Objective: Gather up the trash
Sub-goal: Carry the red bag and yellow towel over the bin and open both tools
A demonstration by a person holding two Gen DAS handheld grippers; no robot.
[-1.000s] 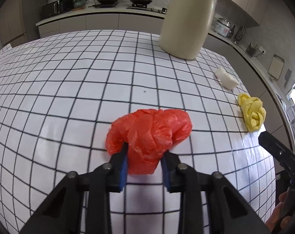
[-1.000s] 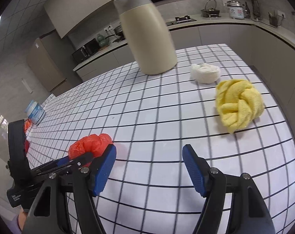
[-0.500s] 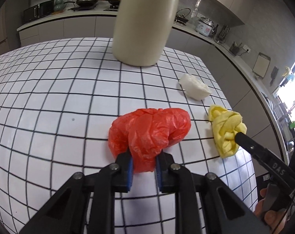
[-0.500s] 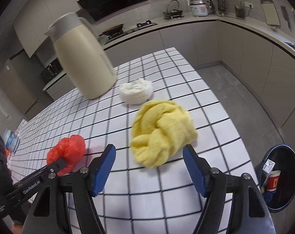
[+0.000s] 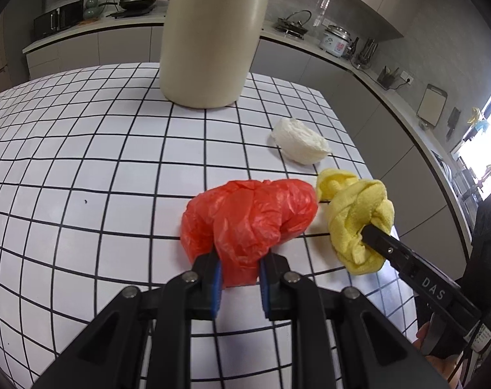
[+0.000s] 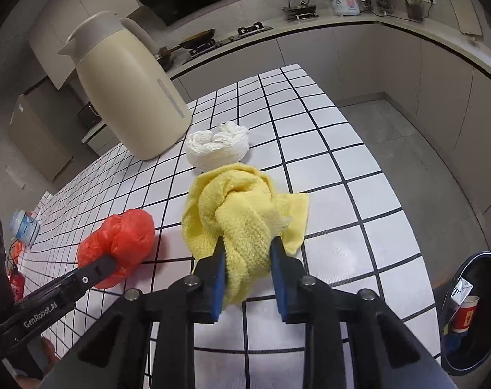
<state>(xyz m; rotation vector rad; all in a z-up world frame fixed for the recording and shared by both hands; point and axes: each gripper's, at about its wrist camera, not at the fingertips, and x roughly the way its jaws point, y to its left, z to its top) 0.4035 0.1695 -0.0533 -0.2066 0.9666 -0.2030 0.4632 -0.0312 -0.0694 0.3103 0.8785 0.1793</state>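
- Left wrist view: the left claw [image 5: 239,280] was clenched on a crumpled red plastic bag [image 5: 248,217], blue pads pressing its near end; the bulk of the bag lay just ahead of the claw on the white grid-lined bench [image 5: 83,162].
- Right wrist view: the right claw [image 6: 248,275] had just been closing, and its pads were grasping a bunched yellow cloth [image 6: 242,220], which spread ahead of the claw on the bench.
- The yellow cloth sat just right of the left claw's red bag, nearly touching it.
- A white wad of paper [image 6: 216,147] lay beyond the right claw, touching the far side of the cloth.
- A cream jug [image 6: 128,84] stood further ahead, to the left.
- A dark bin [image 6: 472,311] holding a red paper cup [image 6: 466,314] stood on the floor, low to the right of the right claw.
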